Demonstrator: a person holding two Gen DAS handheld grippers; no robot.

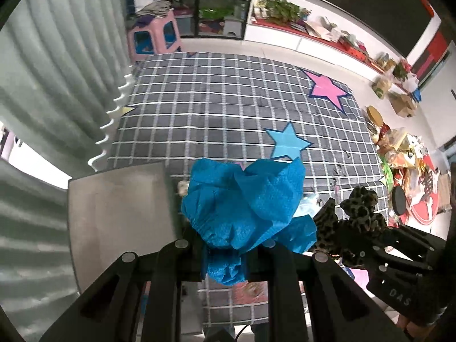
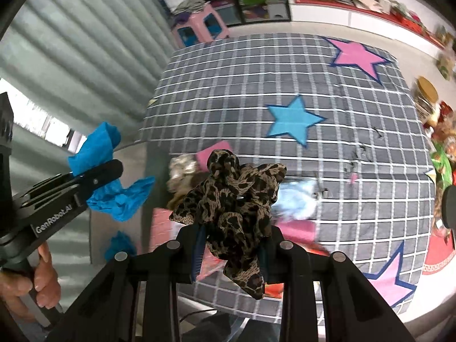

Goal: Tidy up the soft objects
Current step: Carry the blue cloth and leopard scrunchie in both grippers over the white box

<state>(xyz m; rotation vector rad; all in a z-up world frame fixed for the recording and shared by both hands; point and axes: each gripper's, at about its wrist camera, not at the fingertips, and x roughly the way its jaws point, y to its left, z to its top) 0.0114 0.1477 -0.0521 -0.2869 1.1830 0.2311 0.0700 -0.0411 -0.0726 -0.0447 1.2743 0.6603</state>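
My left gripper (image 1: 225,245) is shut on a crumpled bright blue cloth (image 1: 245,202), which bulges up over its fingers and hides their tips. The same blue cloth (image 2: 114,188) shows in the right wrist view, pinched in the left gripper (image 2: 111,171) at the left. My right gripper (image 2: 230,245) is shut on a leopard-print scrunchie (image 2: 230,199), lifted above the bed. In the left wrist view that leopard scrunchie (image 1: 353,219) sits in the right gripper (image 1: 339,228) just right of the blue cloth. Both grippers are held close together over the near edge of the grid-patterned bedspread (image 1: 228,108).
Loose soft items lie on the bedspread (image 2: 256,99) below: a pale fluffy piece (image 2: 182,168), a light blue cloth (image 2: 299,196), pink pieces (image 2: 296,228). A grey box (image 1: 119,205) stands at the left, with another blue cloth (image 2: 119,245) by it. A hand (image 2: 40,285) grips the left handle. Cluttered floor (image 1: 404,159) lies right.
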